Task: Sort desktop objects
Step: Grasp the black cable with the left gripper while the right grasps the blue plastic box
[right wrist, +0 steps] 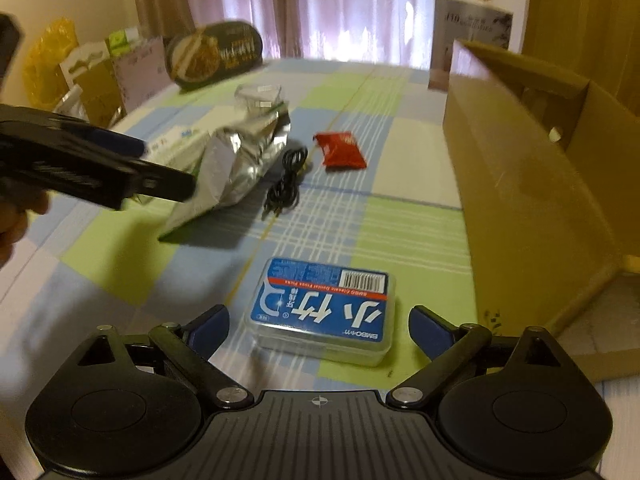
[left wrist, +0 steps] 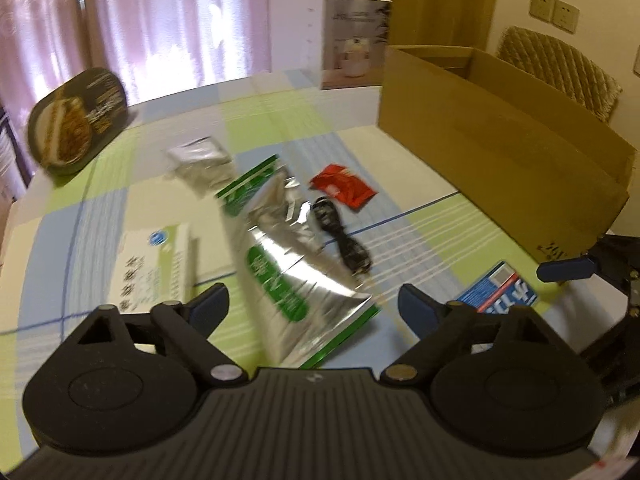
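Little of the sorting looks done, as a judgement from how things lie: most objects are spread over the checked cloth of the desk [right wrist: 400, 216], and the part of the cardboard box [right wrist: 532, 168] interior that shows holds nothing recognisable (only one small pale thing shows near its far wall, too small to name).

The left gripper [left wrist: 312, 304] hangs above the foil pouch [left wrist: 288, 256] with its jaws spread wide and nothing between them; the pouch, silver with green trim, lies on the desk beside a white and green carton [left wrist: 154, 268]. The right gripper [right wrist: 318, 320] is likewise open and empty, its jaws either side of the near end of the blue-labelled plastic case [right wrist: 322, 310], which sits on the desk just in front of the box.

Left to sort, as far as the views show: the pouch, the case, the coiled black cable [right wrist: 286, 182], the red sachet [right wrist: 342, 150] beyond it, the carton, and a small clear packet [right wrist: 258, 96] farther back. A dark oval pack [right wrist: 216, 54] leans at the far edge; whether it belongs to the task I cannot tell.
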Tool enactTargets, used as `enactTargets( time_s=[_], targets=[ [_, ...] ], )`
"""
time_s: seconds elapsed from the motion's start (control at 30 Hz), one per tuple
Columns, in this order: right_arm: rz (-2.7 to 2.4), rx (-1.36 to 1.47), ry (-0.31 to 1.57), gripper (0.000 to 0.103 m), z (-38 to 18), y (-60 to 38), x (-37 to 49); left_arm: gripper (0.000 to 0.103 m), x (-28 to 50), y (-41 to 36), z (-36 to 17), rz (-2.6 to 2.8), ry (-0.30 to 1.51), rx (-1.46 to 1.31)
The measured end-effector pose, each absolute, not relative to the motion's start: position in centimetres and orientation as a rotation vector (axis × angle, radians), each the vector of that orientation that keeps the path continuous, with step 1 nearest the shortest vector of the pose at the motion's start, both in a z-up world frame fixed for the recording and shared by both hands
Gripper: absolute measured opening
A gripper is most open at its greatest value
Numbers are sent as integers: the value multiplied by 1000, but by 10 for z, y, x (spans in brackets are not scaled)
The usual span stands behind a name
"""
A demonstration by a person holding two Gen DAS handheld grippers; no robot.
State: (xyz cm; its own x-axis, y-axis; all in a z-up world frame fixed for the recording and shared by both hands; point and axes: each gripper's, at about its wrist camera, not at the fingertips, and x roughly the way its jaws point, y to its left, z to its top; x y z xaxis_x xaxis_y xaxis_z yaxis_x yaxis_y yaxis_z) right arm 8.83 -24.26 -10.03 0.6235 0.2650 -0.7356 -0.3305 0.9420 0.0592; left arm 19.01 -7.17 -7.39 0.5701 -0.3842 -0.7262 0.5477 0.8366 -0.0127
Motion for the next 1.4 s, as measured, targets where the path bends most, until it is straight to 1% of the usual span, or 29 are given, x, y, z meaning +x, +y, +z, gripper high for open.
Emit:
enactTargets(
  time_s=[0.03, 0.1, 0.17, 0.23, 0.3, 0.47, 0.57, 0.67, 0.77, 0.8, 0.97, 1.23, 1.33, 1.37, 1.4],
  targets=[
    [335, -75, 808, 94, -98, -245, 85, 78, 192, -78, -73, -560, 795, 234],
    [330, -38, 761, 94, -93, -251, 79, 70, 196, -88, -72, -574, 798, 255],
    [323, -7, 727, 94, -92, -256, 75, 65, 201, -97, -71, -589, 804, 271],
    [310, 11, 700, 94, -92, -259, 75, 59, 205, -107, -70, -606, 811, 293],
    [292, 33, 654, 93, -89, -263, 71, 49, 210, -117, -71, -618, 816, 327],
    [262, 53, 506, 92, -70, -271, 63, 44, 223, -124, -70, -617, 822, 343],
    [260, 65, 475, 89, -62, -274, 70, 44, 231, -128, -72, -609, 831, 350],
    [275, 84, 491, 88, -58, -273, 81, 44, 236, -133, -74, -610, 836, 347],
    [287, 98, 527, 88, -59, -271, 87, 41, 243, -137, -78, -614, 851, 336],
    [291, 96, 535, 88, -61, -269, 88, 38, 245, -139, -80, -621, 859, 339],
    [273, 98, 583, 88, -76, -272, 90, 31, 254, -153, -97, -645, 905, 385],
    [284, 97, 642, 88, -97, -271, 93, 30, 269, -164, -122, -579, 977, 397],
    [304, 83, 663, 88, -104, -265, 96, 23, 270, -164, -126, -575, 991, 383],
    [304, 73, 675, 88, -107, -263, 97, 19, 270, -164, -126, -576, 993, 380],
    [311, 68, 685, 88, -109, -262, 97, 18, 268, -165, -125, -576, 993, 388]
  ],
)
